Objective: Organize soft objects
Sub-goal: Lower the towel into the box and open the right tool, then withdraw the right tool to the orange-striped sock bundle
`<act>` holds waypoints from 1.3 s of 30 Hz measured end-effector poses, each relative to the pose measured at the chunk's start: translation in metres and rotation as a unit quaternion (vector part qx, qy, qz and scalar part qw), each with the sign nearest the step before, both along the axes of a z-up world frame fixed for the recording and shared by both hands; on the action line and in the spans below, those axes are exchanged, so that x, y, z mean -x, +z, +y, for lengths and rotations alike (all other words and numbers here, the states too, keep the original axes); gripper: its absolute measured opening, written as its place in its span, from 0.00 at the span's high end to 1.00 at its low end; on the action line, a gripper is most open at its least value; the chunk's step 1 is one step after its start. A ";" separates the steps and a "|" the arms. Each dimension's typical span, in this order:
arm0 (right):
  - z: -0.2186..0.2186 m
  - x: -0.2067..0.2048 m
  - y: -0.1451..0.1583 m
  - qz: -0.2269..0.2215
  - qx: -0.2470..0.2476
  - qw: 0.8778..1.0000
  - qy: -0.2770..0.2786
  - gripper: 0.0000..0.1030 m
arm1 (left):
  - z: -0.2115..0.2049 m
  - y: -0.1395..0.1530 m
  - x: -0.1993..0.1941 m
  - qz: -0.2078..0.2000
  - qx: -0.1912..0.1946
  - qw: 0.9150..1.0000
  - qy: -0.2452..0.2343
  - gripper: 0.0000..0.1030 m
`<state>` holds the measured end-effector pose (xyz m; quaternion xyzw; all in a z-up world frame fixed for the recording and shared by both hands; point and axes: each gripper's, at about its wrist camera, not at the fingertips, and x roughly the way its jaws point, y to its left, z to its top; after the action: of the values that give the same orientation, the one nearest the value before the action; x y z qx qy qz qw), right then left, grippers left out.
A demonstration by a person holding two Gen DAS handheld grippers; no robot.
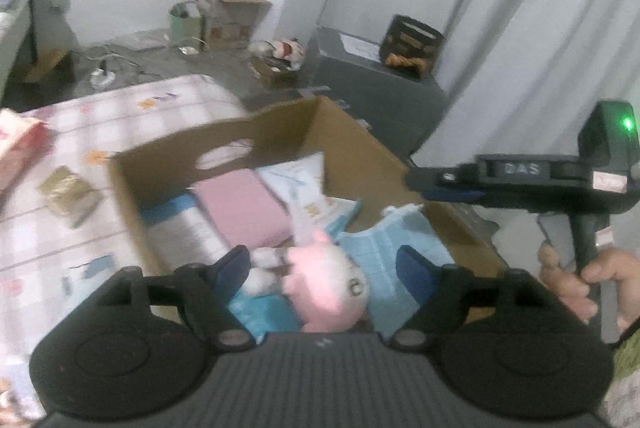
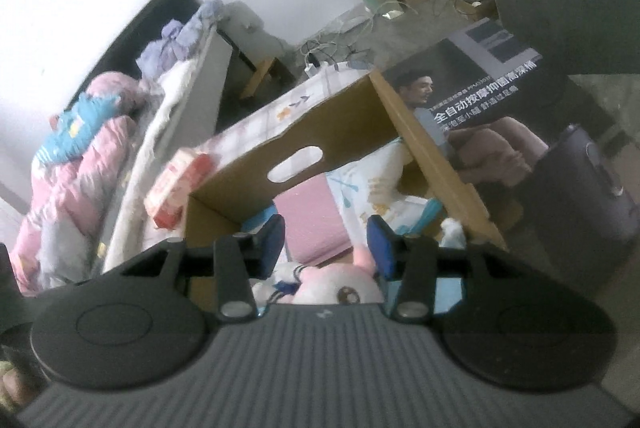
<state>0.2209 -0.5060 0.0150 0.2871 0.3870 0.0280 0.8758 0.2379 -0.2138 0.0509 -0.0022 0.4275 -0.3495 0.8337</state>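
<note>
Over the box: pink plush let go, next soft thing to fetch

Over the bed [image 1: 60, 155], with its checked cover, stands the box [image 1: 132, 195], open at the top. Left of it on the cover lie a red-and-white pack [image 1: 16, 143] and a small gold packet [image 1: 68, 195], both well apart from the box wall. Inside the box, from left to right, lie a blue-and-white pack [image 1: 180, 228], a pink pad [image 1: 244, 207] and a pale printed pillow [image 1: 296, 175], with blue checked cloth [image 1: 384, 248] at the near right.

The left gripper [image 1: 324, 268] hangs over the near end of the box, its jaws spread wide and released. The plush [image 1: 328, 280], pink with a white face, lies between them but neither pad presses on it; it looks to be resting on the blue cloth inside the box. The right gripper [image 2: 326, 244] points into the same end from the other side, jaws part open with a clear gap, holding nothing; the plush head shows just below them. A hand [image 1: 584, 284] grips its handle at the right.

I judge the step in hand to be the drop of the plush into the box, now about finished. Next both grippers need to lift clear of the cardboard rim, then go for another soft thing, perhaps the packs lying left on the bed
</note>
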 end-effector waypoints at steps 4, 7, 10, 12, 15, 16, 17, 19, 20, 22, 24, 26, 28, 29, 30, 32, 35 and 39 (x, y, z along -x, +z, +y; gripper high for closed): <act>0.006 0.021 0.006 0.005 -0.016 1.000 -0.007 0.56 | 0.043 0.015 0.014 -0.014 0.003 1.000 0.019 0.17; 0.011 0.036 0.006 0.010 -0.026 1.000 -0.010 0.55 | 0.077 0.023 0.029 -0.024 0.005 0.999 0.035 0.13; 0.016 0.044 0.000 0.024 -0.024 0.999 -0.014 0.51 | 0.108 0.028 0.042 -0.034 0.003 0.998 0.057 0.13; 0.017 0.047 -0.009 0.042 -0.031 0.998 -0.022 0.50 | 0.128 0.030 0.052 -0.041 0.006 0.996 0.075 0.11; 0.018 0.047 -0.020 0.070 -0.046 0.996 -0.039 0.42 | 0.161 0.027 0.069 -0.047 0.015 0.993 0.106 0.09; 0.018 0.047 -0.024 0.078 -0.048 0.995 -0.046 0.39 | 0.172 0.025 0.076 -0.048 0.016 0.992 0.117 0.09; 0.019 0.046 -0.028 0.089 -0.049 0.993 -0.054 0.34 | 0.180 0.022 0.080 -0.047 0.015 0.991 0.125 0.09; 0.021 0.044 -0.036 0.109 -0.054 0.990 -0.065 0.31 | 0.198 0.016 0.092 -0.046 0.013 0.989 0.143 0.08; 0.022 0.043 -0.039 0.115 -0.059 0.989 -0.069 0.31 | 0.205 0.013 0.096 -0.045 0.012 0.988 0.148 0.08; 0.029 0.046 -0.041 0.117 -0.067 0.988 -0.075 0.31 | 0.219 0.007 0.107 -0.047 0.007 0.986 0.161 0.08; 0.042 0.051 -0.037 0.104 -0.062 0.990 -0.065 0.31 | 0.230 0.001 0.117 -0.044 -0.004 0.984 0.170 0.08; 0.059 0.058 -0.026 0.086 -0.049 0.994 -0.051 0.30 | 0.242 -0.004 0.127 -0.043 -0.012 0.983 0.179 0.08; 0.081 0.067 -0.012 0.061 -0.036 0.997 -0.028 0.29 | 0.255 -0.008 0.138 -0.046 -0.019 0.980 0.194 0.07; 0.095 0.073 -0.006 0.045 -0.030 0.998 -0.014 0.26 | 0.260 -0.009 0.143 -0.050 -0.023 0.978 0.200 0.07; 0.111 0.079 0.001 0.028 -0.025 0.999 0.003 0.23 | 0.266 -0.010 0.148 -0.056 -0.028 0.976 0.207 0.06; 0.140 0.091 0.014 -0.009 -0.017 0.999 0.034 0.21 | 0.277 -0.012 0.159 -0.065 -0.035 0.972 0.223 0.05; 0.187 0.106 0.028 -0.064 -0.014 0.995 0.079 0.16 | 0.293 -0.015 0.170 -0.071 -0.037 0.967 0.241 0.05; 0.238 0.111 0.032 -0.100 -0.012 0.987 0.125 0.14 | 0.305 -0.023 0.180 -0.069 -0.046 0.963 0.255 0.05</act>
<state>0.1099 -0.2677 0.0471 0.2430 0.3300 0.1705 0.8961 0.0581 0.0916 0.0276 -0.0484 0.3697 -0.1050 0.9219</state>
